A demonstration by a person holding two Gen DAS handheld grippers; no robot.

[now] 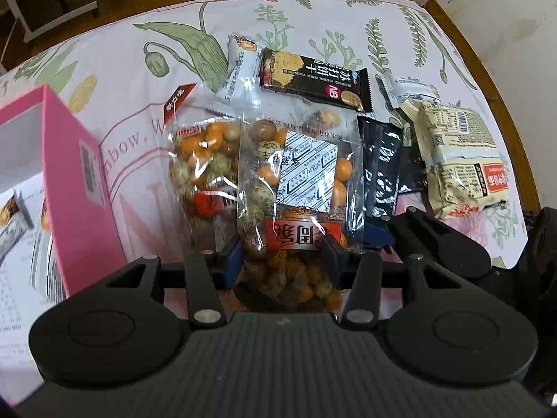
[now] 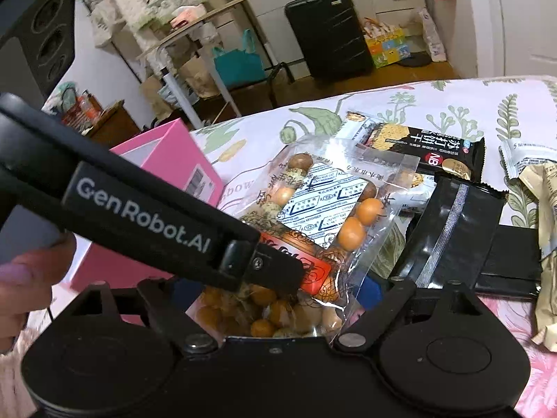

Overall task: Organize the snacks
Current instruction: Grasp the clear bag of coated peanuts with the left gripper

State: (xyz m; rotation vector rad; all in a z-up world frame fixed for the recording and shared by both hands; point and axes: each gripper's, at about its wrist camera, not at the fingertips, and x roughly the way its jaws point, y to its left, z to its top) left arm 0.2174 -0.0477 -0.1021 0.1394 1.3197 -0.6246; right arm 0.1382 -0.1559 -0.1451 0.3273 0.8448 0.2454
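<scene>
My left gripper [image 1: 283, 256] is shut on a clear bag of coated peanuts [image 1: 299, 181], its blue fingers pinching the bag near the red label. A second peanut bag [image 1: 205, 163] lies beside it on the left. The same held bag shows in the right wrist view [image 2: 323, 216], with the left gripper's arm [image 2: 139, 216] crossing in front. My right gripper [image 2: 278, 296] sits right at the bag's lower end; its fingers are hidden, so I cannot tell its state. The pink box [image 1: 66, 174] stands open at the left, with packets inside.
On the floral tablecloth [image 1: 313, 21] lie a black cracker packet [image 1: 313, 76], a black sachet [image 1: 381, 167], a beige wrapped snack [image 1: 459, 160] and white packets [image 1: 410, 90]. The table's wooden edge [image 1: 487, 69] curves at the right. Furniture and a suitcase [image 2: 327, 35] stand beyond.
</scene>
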